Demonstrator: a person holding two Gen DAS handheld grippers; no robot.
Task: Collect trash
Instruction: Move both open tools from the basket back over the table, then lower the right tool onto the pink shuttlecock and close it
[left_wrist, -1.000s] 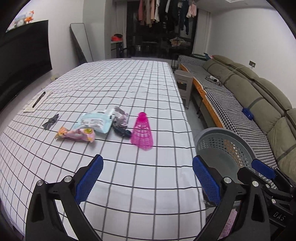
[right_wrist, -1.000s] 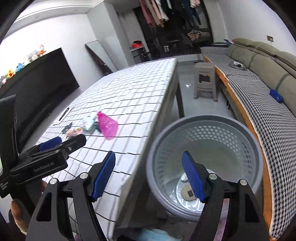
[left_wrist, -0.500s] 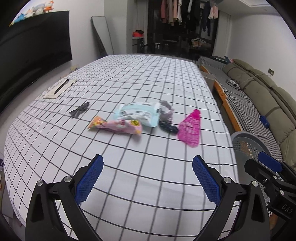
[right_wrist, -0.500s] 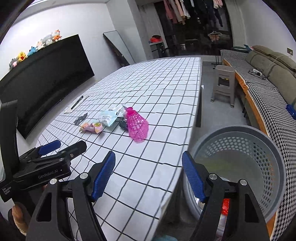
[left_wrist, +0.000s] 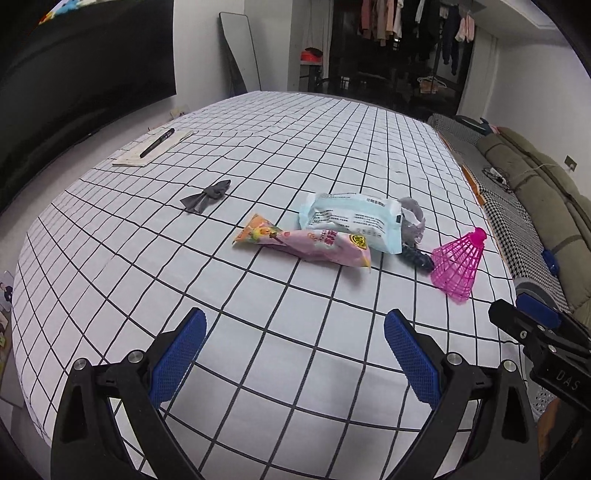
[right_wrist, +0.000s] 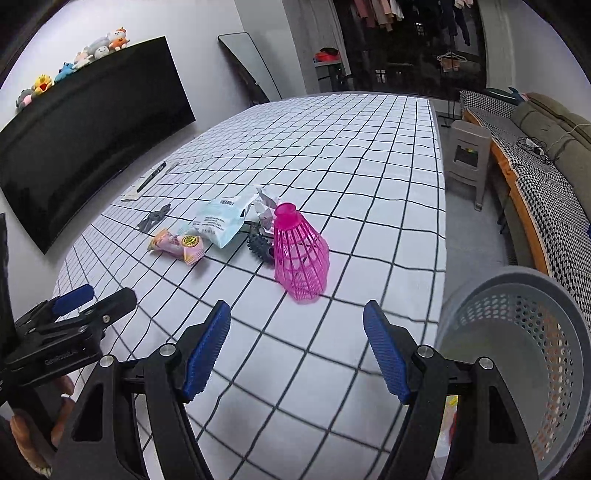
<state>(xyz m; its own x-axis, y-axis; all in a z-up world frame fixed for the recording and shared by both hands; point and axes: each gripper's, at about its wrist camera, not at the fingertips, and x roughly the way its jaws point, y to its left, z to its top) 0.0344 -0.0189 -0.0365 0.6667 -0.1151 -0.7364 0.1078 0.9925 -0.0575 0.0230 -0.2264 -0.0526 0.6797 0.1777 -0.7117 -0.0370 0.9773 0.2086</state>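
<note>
On the checked tablecloth lies a cluster of trash: a pink snack wrapper (left_wrist: 314, 246) (right_wrist: 179, 245), a pale blue packet (left_wrist: 354, 221) (right_wrist: 221, 221), a crumpled grey wrapper (left_wrist: 412, 218), a small dark spiky piece (left_wrist: 415, 258) (right_wrist: 260, 249) and a pink plastic shuttlecock (left_wrist: 458, 267) (right_wrist: 301, 254). A dark scrap (left_wrist: 207, 195) (right_wrist: 153, 219) lies apart to the left. My left gripper (left_wrist: 293, 354) hovers open over bare cloth short of the wrappers. My right gripper (right_wrist: 297, 345) is open too, just short of the shuttlecock. A grey perforated basket (right_wrist: 517, 354) stands beside the table's right edge.
A pen on a paper strip (left_wrist: 155, 146) lies at the far left of the table. A large dark screen (right_wrist: 92, 136) lines the left wall. A sofa (left_wrist: 535, 192) and a plastic stool (right_wrist: 467, 158) stand to the right.
Both grippers have swung left, away from the basket and toward the trash on the table. The basket has slid to the right edge of both views. Both stay open and empty.
</note>
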